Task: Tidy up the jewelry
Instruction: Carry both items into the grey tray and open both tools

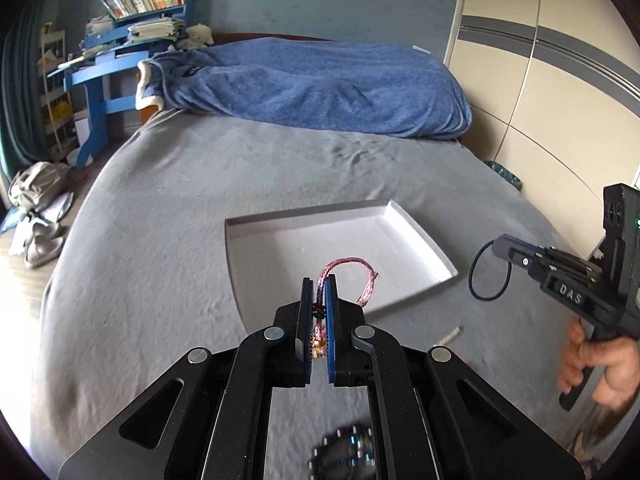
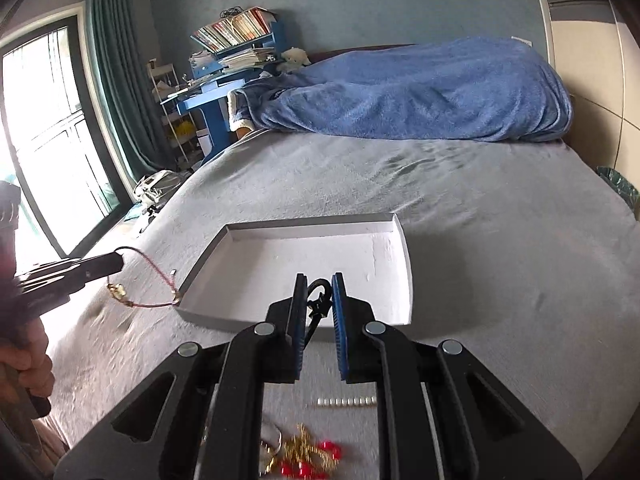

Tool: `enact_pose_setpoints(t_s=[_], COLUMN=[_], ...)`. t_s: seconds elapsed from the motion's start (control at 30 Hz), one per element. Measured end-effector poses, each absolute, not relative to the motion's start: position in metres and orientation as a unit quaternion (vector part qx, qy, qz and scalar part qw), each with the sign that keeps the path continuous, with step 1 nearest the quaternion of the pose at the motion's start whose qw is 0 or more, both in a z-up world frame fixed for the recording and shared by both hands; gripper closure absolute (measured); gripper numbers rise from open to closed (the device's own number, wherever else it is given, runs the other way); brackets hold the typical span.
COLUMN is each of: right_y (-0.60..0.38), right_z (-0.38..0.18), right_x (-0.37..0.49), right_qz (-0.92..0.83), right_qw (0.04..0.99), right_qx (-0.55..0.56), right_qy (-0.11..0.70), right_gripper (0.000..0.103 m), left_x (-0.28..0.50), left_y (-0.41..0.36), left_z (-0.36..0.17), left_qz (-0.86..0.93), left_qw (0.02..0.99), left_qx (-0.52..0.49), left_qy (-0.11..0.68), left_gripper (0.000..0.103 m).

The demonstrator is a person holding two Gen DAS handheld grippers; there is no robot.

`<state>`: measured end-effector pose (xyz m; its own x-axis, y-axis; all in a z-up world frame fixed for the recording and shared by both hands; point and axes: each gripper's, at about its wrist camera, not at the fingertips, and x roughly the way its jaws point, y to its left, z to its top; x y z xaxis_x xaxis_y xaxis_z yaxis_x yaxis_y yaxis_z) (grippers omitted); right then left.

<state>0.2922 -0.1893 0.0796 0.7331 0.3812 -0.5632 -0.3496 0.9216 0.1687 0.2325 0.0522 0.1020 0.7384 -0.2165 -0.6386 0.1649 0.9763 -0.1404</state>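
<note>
My left gripper (image 1: 319, 280) is shut on a pink braided bracelet (image 1: 362, 268), which loops out over the near edge of a shallow white box lid (image 1: 404, 236) on the grey bed. The bracelet (image 2: 156, 276) also hangs from that gripper (image 2: 118, 261) in the right wrist view, left of the white box lid (image 2: 402, 264). My right gripper (image 2: 318, 280) is shut on a thin black cord loop (image 2: 316, 294) just before the lid's near edge. The same loop (image 1: 486, 272) dangles from the right gripper (image 1: 496, 246) in the left wrist view.
A dark beaded bracelet (image 1: 346, 454) and a small silver piece (image 1: 450, 336) lie on the grey bed (image 1: 180, 208). A silver bar (image 2: 346, 401) and red-and-gold jewelry (image 2: 308, 456) lie under the right gripper. A blue blanket (image 1: 320, 84) covers the bed's far end.
</note>
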Motion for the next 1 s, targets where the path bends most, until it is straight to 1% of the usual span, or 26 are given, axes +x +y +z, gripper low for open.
enact_pose_setpoints(t_s=[0.17, 0.3, 0.47, 0.7, 0.73, 0.8, 0.87, 0.9, 0.93, 0.97, 1.0], right_y=[-0.178, -0.172, -0.17, -0.166, -0.167, -0.168, -0.171, -0.173, -0.175, -0.177, -0.179], right_z=[0.066, 0.051, 0.028, 0.0, -0.004, -0.01, -0.014, -0.016, -0.017, -0.018, -0.017], right_x=[0.326, 0.349, 0.376, 0.396, 0.397, 0.399, 0.399, 0.399, 0.399, 0.399, 0.398], right_qz=[0.196, 0.199, 0.195, 0.176, 0.174, 0.165, 0.158, 0.154, 0.153, 0.152, 0.151], right_qw=[0.927, 0.922, 0.914, 0.907, 0.906, 0.906, 0.907, 0.907, 0.907, 0.907, 0.908], right_qx=[0.021, 0.024, 0.028, 0.021, 0.02, 0.013, 0.008, 0.005, 0.004, 0.004, 0.005], right_qy=[0.319, 0.331, 0.355, 0.382, 0.385, 0.389, 0.39, 0.392, 0.393, 0.393, 0.391], right_gripper=[0.091, 0.091, 0.091, 0.091, 0.091, 0.091, 0.091, 0.089, 0.088, 0.083, 0.072], left_x=[0.268, 0.296, 0.318, 0.335, 0.337, 0.339, 0.338, 0.338, 0.337, 0.335, 0.333], left_y=[0.048, 0.049, 0.054, 0.053, 0.053, 0.052, 0.05, 0.05, 0.05, 0.049, 0.048], left_z=[0.086, 0.062, 0.035, 0.011, 0.009, 0.005, 0.003, 0.003, 0.004, 0.005, 0.007], left_qz=[-0.098, -0.092, -0.081, -0.064, -0.06, -0.056, -0.043, -0.043, -0.042, -0.039, -0.039], left_qw=[0.926, 0.916, 0.906, 0.899, 0.898, 0.898, 0.9, 0.901, 0.902, 0.904, 0.906], left_qx=[-0.04, -0.05, -0.061, -0.05, -0.047, -0.041, -0.024, -0.02, -0.014, -0.009, -0.003], left_qy=[0.363, 0.388, 0.411, 0.43, 0.433, 0.436, 0.433, 0.431, 0.429, 0.426, 0.422], left_gripper=[0.097, 0.097, 0.097, 0.097, 0.095, 0.085, 0.079, 0.073, 0.07, 0.062, 0.054])
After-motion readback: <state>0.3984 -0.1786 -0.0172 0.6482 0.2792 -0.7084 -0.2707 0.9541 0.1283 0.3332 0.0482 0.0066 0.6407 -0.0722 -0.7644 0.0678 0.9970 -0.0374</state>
